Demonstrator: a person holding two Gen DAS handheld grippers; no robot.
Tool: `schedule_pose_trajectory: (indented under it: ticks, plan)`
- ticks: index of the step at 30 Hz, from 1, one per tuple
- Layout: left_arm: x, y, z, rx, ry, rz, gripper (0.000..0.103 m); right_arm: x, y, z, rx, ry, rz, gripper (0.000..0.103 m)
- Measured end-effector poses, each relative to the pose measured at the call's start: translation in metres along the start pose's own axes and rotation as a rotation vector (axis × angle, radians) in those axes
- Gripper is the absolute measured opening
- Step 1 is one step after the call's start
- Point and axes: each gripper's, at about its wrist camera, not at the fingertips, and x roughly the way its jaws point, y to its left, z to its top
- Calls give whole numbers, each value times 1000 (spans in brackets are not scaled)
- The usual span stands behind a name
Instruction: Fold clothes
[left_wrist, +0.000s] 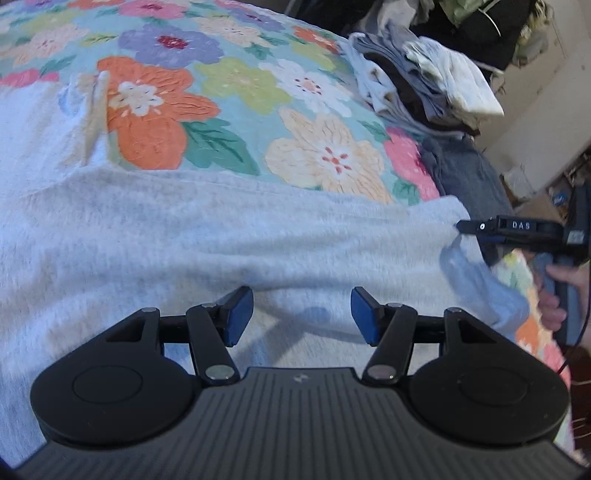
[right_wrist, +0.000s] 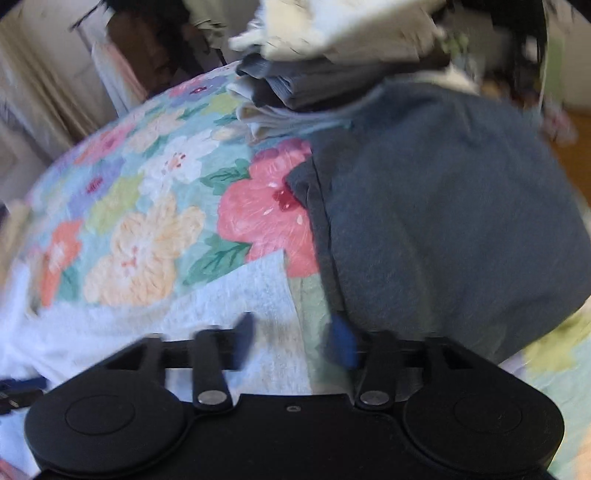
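On the bed, under a flowered bedspread, lay a pale grey garment, spread across the near part and reaching toward the right edge. Hovered over it with the left tongs, blue pads wide apart, nothing between them, grey cloth directly below. Seen from the left wrist view: the right tongs at the garment's right corner, tips at or against the fabric edge, a hand wrapped around the handle below. Seen from the right wrist view, blurred: the right tongs parted with a clear gap, the corner of the grey garment lying below and between the fingers; could not tell whether any cloth was pinched. Just to the right of that corner sat a dark blue garment, bunched over the bedspread and touching the bed's edge. Beyond it, toward the far right corner of the bed, rose a stack of folded clothes, white, grey and dark layers, the top piece tilted.
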Motion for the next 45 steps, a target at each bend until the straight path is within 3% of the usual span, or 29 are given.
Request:
schedule_pose_trajectory:
  ticks: [3, 4, 6, 9, 11, 12, 15, 19, 22, 25, 29, 33, 36, 38, 40, 42, 44, 45]
  plan:
    - [1, 7, 3, -29, -5, -5, 58, 19, -9, 4, 50, 38, 64, 62]
    - [2, 9, 4, -40, -4, -9, 58, 25, -4, 4, 29, 37, 57, 52]
    - [2, 13, 5, -63, -11, -15, 58, 25, 17, 6, -63, 27, 44, 9]
    - [-4, 16, 6, -87, -41, -8, 58, -22, 69, 12, -247, -150, 48, 9]
    - [-11, 15, 8, -67, -73, 12, 58, -51, 94, 21, -401, -282, 0, 8]
    - [-11, 14, 8, -56, -77, 18, 58, -54, 96, 30, -425, -301, -24, 8]
    - [-8, 10, 8, -29, -72, 35, 58, -27, 78, 59, -333, -223, -26, 12]
    - [6, 3, -5, 29, -20, 97, 58, 2, 65, 54, -254, -182, -225, 26]
    - [3, -7, -6, 67, -15, 120, 59, -24, 50, 29, -113, -239, -159, 36]
    - [-2, -14, -7, 43, -13, 50, 59, -56, 36, -9, -45, -256, -137, 54]
    - [0, -17, -23, -42, 45, -24, 59, -80, 18, -59, 159, -149, -97, 55]
    - [-11, -12, -47, -101, 92, -11, 59, -83, -1, -101, 328, -64, -54, 62]
    - [-25, 4, -60, -214, 121, -23, 59, -74, -16, -124, 440, -41, -25, 63]
    - [-32, 14, -68, -278, 121, -23, 60, -66, -20, -135, 509, -60, 12, 67]
    - [-40, 24, -77, -343, 122, -23, 62, -61, -22, -145, 613, -115, 54, 85]
    - [-48, 35, -85, -407, 123, -24, 62, -56, -19, -145, 649, -172, 81, 92]
    - [-55, 45, -93, -472, 122, -24, 62, -47, -11, -136, 595, -202, 80, 89]
    - [-56, 49, -95, -513, 113, -28, 62, -42, -5, -130, 550, -207, 70, 75]
